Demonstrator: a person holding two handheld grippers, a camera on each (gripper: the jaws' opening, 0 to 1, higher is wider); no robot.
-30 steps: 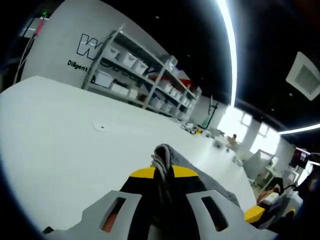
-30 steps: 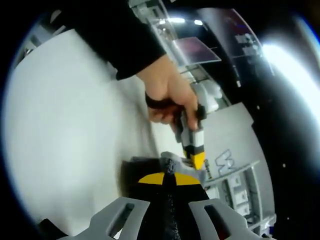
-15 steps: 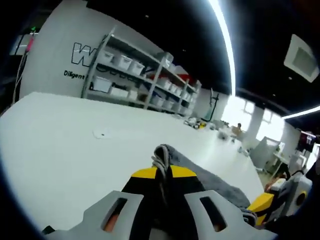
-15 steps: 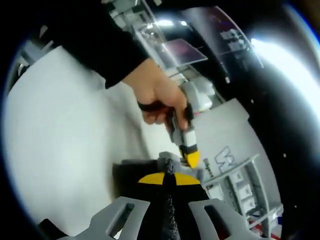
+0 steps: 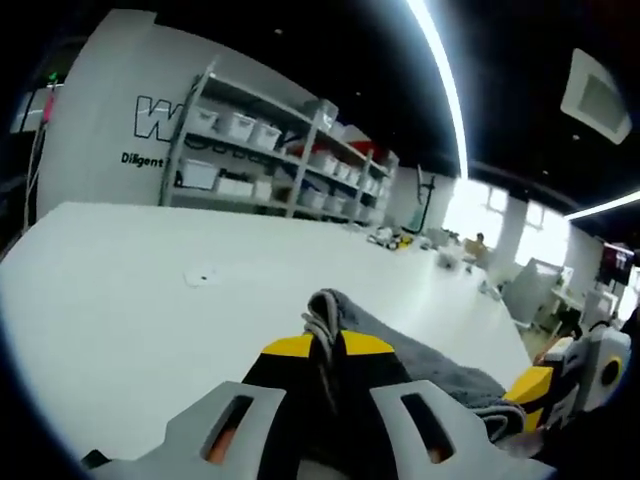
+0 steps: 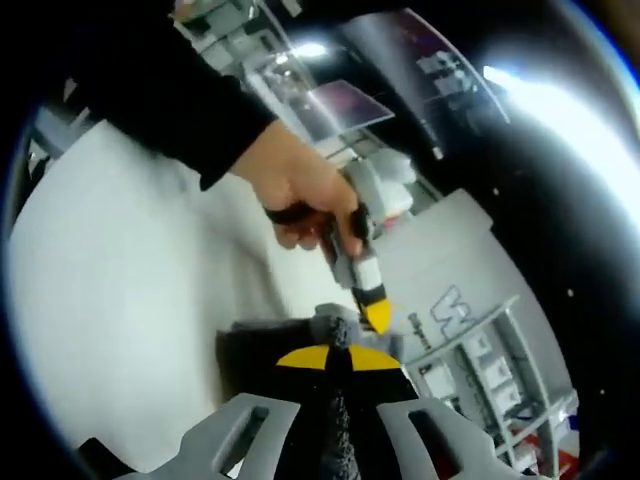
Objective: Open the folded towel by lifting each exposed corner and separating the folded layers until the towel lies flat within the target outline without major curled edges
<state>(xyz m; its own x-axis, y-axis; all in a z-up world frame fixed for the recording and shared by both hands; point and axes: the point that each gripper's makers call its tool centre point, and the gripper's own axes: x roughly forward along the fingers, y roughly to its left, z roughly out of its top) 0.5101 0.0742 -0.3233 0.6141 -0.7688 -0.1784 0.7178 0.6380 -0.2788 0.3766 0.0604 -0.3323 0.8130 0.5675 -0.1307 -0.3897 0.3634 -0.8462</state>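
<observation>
Jaws of the left gripper point(image 5: 322, 345) pressed together on a bunched corner of the grey towel point(image 5: 420, 360), a ruffled tuft of cloth poking up just past the yellow tips. Beyond and to the right of those jaws, towel stretched as a taut grey band toward the right gripper point(image 5: 545, 395), its yellow tip touching the far end of the cloth. White counter point(image 5: 130, 300) under and ahead of the jaws, with a small mark on it well ahead. Far past the counter, shelving point(image 5: 270, 160) with white bins against a grey wall. Jaws of the right gripper point(image 6: 338, 355) likewise clamped on a tuft of towel point(image 6: 330, 325). Just above that tuft, left gripper point(image 6: 372, 310) pointing down, held by a hand point(image 6: 295, 190) in a dark sleeve.
</observation>
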